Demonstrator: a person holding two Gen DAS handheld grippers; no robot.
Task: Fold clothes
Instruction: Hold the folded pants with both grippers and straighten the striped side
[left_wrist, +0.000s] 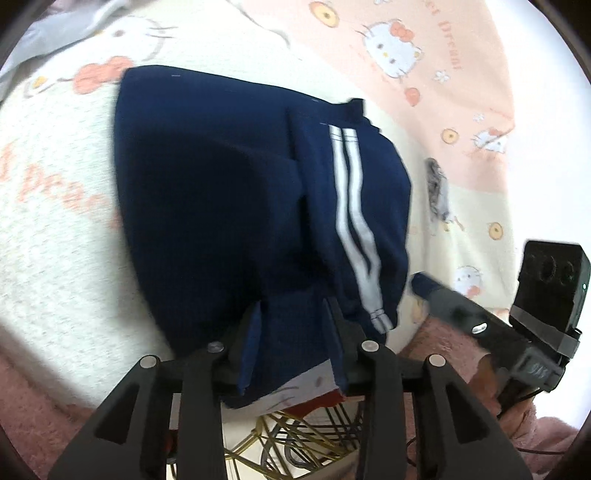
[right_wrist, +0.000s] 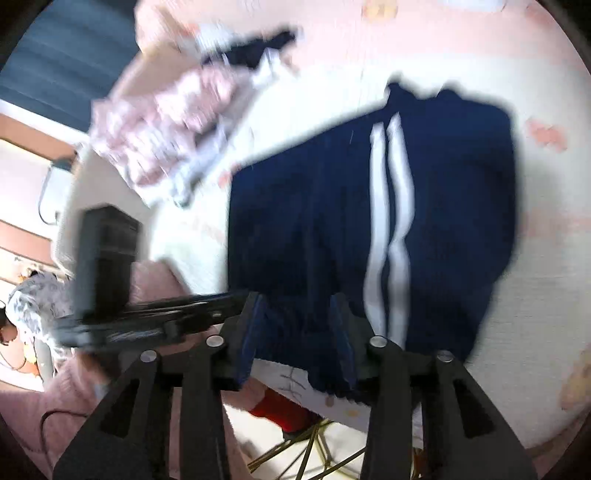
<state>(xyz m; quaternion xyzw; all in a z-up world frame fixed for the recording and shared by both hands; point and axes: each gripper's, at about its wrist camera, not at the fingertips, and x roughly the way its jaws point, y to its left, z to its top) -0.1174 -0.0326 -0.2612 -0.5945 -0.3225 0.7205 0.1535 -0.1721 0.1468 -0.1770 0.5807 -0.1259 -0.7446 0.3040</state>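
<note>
Left gripper (left_wrist: 293, 314) down low at the near hem of the navy garment (left_wrist: 229, 192), fingers (left_wrist: 253, 332) spread apart with dark cloth lying in the gap, not pinched on it as far as the left wrist view shows. Same story at the right gripper (right_wrist: 299, 314): blue-padded fingers (right_wrist: 341, 328) set wide, navy fabric sagging between them over the bed's edge, nothing clamped. Both tools angled forward and downward toward the mattress, nearly side by side; right gripper's body (left_wrist: 476, 325) and its boxy black camera module (left_wrist: 550, 291) poking in at the right of the left view, left gripper's body (right_wrist: 155, 317) crossing the right view from the left, blurred. Pink fuzzy sleeve (right_wrist: 48, 398) behind the tools. Navy garment folded into a thick block, two white stripes (left_wrist: 351, 206) running down its top layer, lying flat on the bed, near edge drooping off the side. Underneath, a cream and pink cartoon-cat sheet (left_wrist: 391, 48) with orange bows and lettering. Small grey scrap (left_wrist: 437, 188) on the sheet just right of the garment. Further back in the right view, a smeared heap of pink and white clothes (right_wrist: 166, 125) with something dark on top, well apart from the navy block. Below the bed edge, something red (right_wrist: 284, 410) and a tangle of yellowish wire (left_wrist: 295, 435) on a pale floor. Dark blue slatted surface (right_wrist: 66, 55) at upper left of the room.
</note>
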